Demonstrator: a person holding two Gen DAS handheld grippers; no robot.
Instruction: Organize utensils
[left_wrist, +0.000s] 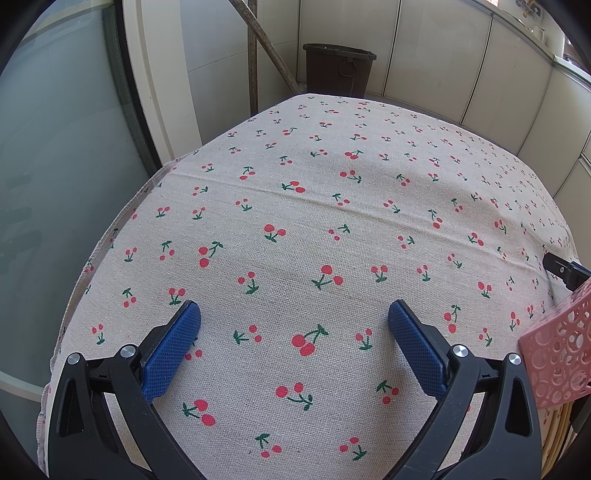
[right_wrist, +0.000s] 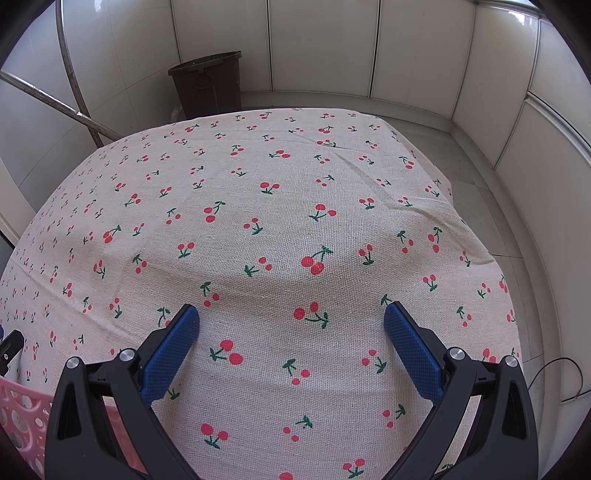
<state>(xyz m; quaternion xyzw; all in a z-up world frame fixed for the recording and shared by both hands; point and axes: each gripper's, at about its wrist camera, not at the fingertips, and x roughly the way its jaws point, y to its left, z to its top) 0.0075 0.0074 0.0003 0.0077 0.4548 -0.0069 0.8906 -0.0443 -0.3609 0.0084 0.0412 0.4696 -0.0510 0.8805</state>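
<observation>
My left gripper (left_wrist: 294, 314) is open and empty, held over the cherry-print tablecloth (left_wrist: 295, 229). My right gripper (right_wrist: 291, 315) is also open and empty over the same cloth (right_wrist: 258, 221). A pink perforated basket (left_wrist: 557, 354) sits at the right edge of the left wrist view, and its corner shows at the bottom left of the right wrist view (right_wrist: 22, 413). Pale stick-like utensils (left_wrist: 554, 439) show under the basket's edge in the left wrist view. The right gripper's black tip (left_wrist: 561, 267) shows at the far right of the left wrist view. The left gripper's tip (right_wrist: 9, 350) shows at the far left of the right wrist view.
A dark bin (left_wrist: 338, 68) stands on the floor beyond the table's far edge, also in the right wrist view (right_wrist: 208, 83). Metal poles (left_wrist: 266, 44) lean by the wall. A glass door (left_wrist: 55, 166) is to the left. A tiled floor (right_wrist: 480, 206) and a thin cable (right_wrist: 561, 380) lie to the right.
</observation>
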